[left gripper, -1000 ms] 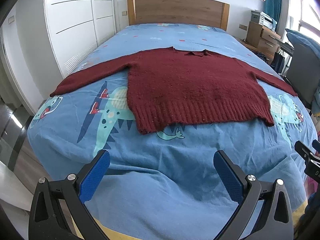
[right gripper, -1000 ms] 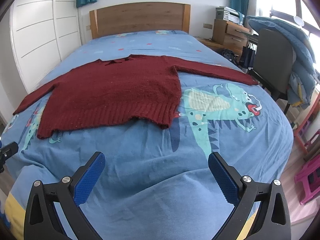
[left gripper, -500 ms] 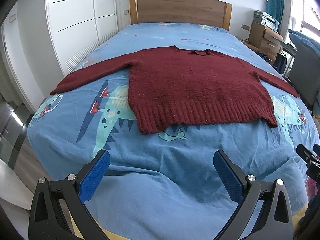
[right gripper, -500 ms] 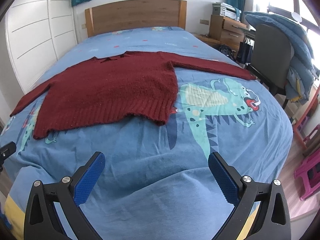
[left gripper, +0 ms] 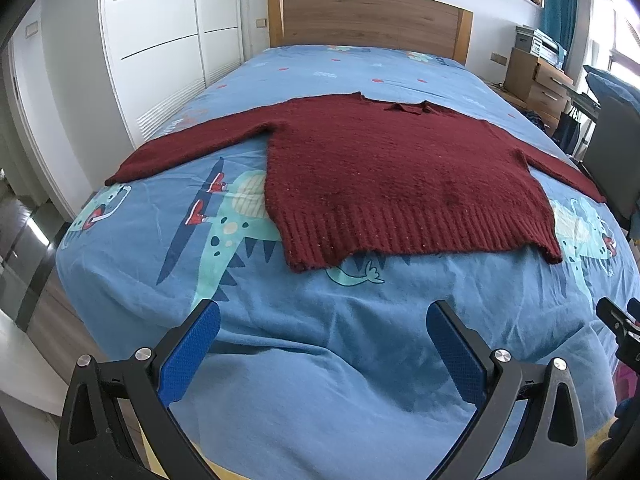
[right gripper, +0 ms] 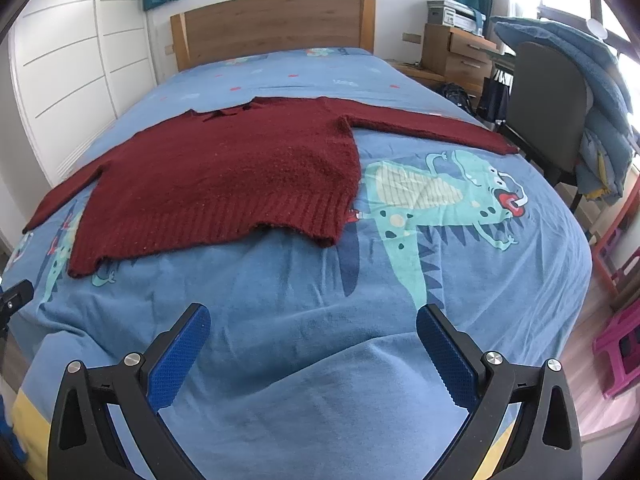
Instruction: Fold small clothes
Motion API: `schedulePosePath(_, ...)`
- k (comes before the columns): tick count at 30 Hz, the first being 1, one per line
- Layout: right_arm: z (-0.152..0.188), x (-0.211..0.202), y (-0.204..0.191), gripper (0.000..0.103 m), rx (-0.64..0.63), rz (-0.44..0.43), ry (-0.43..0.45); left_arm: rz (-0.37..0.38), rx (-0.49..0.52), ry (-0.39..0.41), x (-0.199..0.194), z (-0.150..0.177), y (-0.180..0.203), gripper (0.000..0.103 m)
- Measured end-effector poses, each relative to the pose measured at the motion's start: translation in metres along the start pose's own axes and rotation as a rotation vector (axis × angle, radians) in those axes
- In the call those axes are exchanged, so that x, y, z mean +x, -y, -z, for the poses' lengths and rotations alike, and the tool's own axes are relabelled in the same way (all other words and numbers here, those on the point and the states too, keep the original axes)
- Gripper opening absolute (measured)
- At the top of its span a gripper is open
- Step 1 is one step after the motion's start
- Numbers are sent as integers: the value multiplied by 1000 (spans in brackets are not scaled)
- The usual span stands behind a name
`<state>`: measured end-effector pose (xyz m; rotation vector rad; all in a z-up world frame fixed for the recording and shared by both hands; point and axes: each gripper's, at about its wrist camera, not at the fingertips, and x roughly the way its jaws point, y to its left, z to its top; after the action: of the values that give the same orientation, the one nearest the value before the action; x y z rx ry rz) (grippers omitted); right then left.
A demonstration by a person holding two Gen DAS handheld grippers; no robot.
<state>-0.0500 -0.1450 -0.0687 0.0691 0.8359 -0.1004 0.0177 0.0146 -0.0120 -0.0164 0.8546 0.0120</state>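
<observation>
While nothing is gripped yet: both tools hover above the foot end of the bed (left gripper: 304, 360), short of the garment.
Task item: dark red knit sweater (left gripper: 392, 176), spread flat on the blue dinosaur-print bedcover, collar toward the wooden headboard (left gripper: 368, 20), ribbed hem (left gripper: 420, 232) toward the tools.
Left gripper (left gripper: 323, 354): jaws spread wide, holding nothing, blue pads over bare bedcover.
Right gripper (right gripper: 313, 350): jaws spread wide too, holding nothing.
Key relation: sweater lies straight ahead of both tools, a strip of bare cover between the fingertips and the hem; its long axis, sleeve to sleeve, runs across the bed, crosswise to the way the fingers point.
Nearer tool: judging by view, the left one lines up with the hem's left corner (left gripper: 298, 266) and left sleeve (left gripper: 180, 152); the right one with the right corner (right gripper: 326, 240) and right sleeve (right gripper: 436, 128).
Step guess: approach only, no fold made so far; likely first target a sleeve or hem corner, can't say which.
Left view only: left sleeve in full to its cuff, wardrobe doors (left gripper: 160, 48), tip of the other tool at the right edge.
Right view only: right sleeve reaching the bed edge, chair (right gripper: 548, 108) draped with a blue blanket, pink stool (right gripper: 620, 344).
Risk guess: thick knit may bunch if pinched off-corner.
</observation>
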Motion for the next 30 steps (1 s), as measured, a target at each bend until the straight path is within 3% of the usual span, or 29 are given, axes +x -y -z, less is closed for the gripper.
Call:
schedulePosePath(13, -10, 4, 2, 103, 24, -40, -29, -14, -28, 19, -3, -14, -9, 101)
schedulePosePath(20, -22, 4, -7, 103, -28, 3, -37, 20, -44, 9, -2, -24, -15, 101)
schedulePosePath(30, -46, 13, -8, 103, -66, 31, -37, 4, -47, -9, 0, -44, -22, 101)
